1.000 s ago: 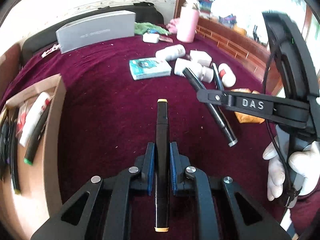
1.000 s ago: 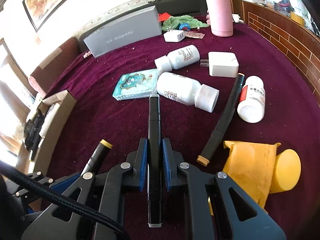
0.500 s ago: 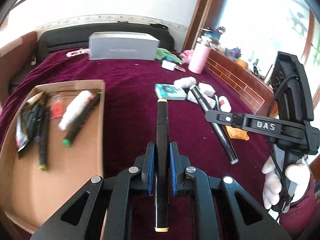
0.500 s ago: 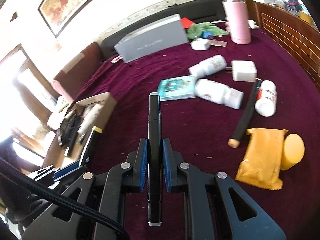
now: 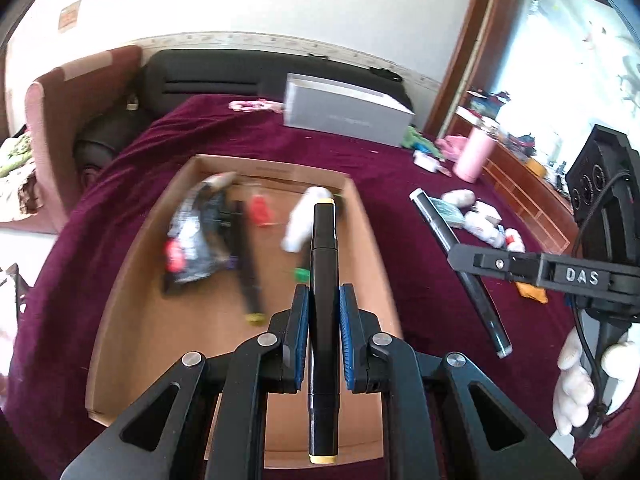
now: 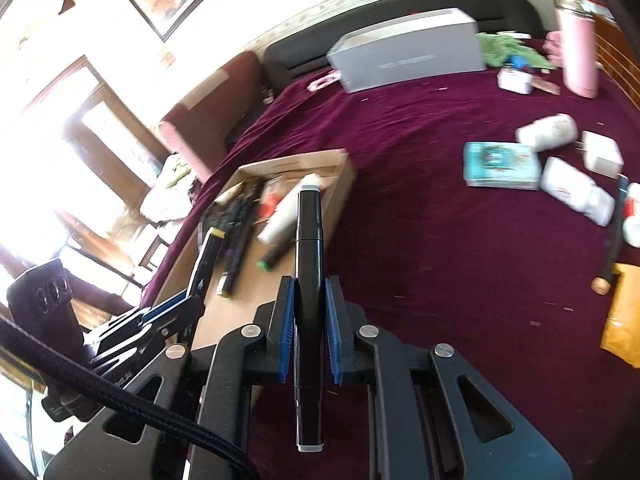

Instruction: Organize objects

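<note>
- Left hand-held gripper [image 5: 323,334]: black frame, blue pads, silver screws.
- Marker [image 5: 323,300] in it: black barrel, yellow end caps.
- Right hand-held gripper [image 6: 308,330]: black frame, blue pads.
- Second marker [image 6: 308,280]: black barrel, grey end caps.
- Tabletop [image 6: 440,240]: deep maroon cloth.
- Box [image 5: 132,320]: plain brown cardboard.
- Bottle [image 6: 578,64]: pale pink.
- Case [image 6: 412,52]: light grey.
- Packet [image 6: 500,166]: teal, patterned print.
- Pill bottles [image 6: 576,192]: white, red label marks.
- Pouch [image 6: 624,320]: mustard yellow.
</note>
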Available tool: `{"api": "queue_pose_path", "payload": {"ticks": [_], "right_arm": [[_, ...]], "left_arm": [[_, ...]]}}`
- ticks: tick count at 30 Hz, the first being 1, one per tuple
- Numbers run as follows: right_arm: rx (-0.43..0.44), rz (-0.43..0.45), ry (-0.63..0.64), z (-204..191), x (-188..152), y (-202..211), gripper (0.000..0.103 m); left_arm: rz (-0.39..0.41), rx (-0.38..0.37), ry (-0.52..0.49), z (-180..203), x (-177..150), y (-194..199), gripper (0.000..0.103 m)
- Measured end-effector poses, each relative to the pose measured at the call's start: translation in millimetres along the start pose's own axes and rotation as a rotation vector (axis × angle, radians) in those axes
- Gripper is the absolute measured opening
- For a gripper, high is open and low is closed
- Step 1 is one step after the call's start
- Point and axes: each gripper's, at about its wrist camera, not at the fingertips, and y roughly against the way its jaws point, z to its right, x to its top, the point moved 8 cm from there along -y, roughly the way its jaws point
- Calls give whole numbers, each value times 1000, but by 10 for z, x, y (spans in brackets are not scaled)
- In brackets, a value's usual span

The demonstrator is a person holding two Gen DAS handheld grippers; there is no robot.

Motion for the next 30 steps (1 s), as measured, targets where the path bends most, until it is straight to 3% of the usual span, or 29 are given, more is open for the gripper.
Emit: {"api": "queue_pose_path", "payload": {"ticks": [13, 20, 30], "right_arm": [[78, -144, 12, -577, -207, -791, 13], [48, -196, 18, -649, -339, -1072, 13], [-37, -186, 60, -666, -320, -1159, 13]], "left_arm": [[-50, 48, 86, -622, -149, -142, 12], [-94, 43, 113, -723, -245, -262, 12], [-116, 31, 120, -737, -270, -364, 12]]}}
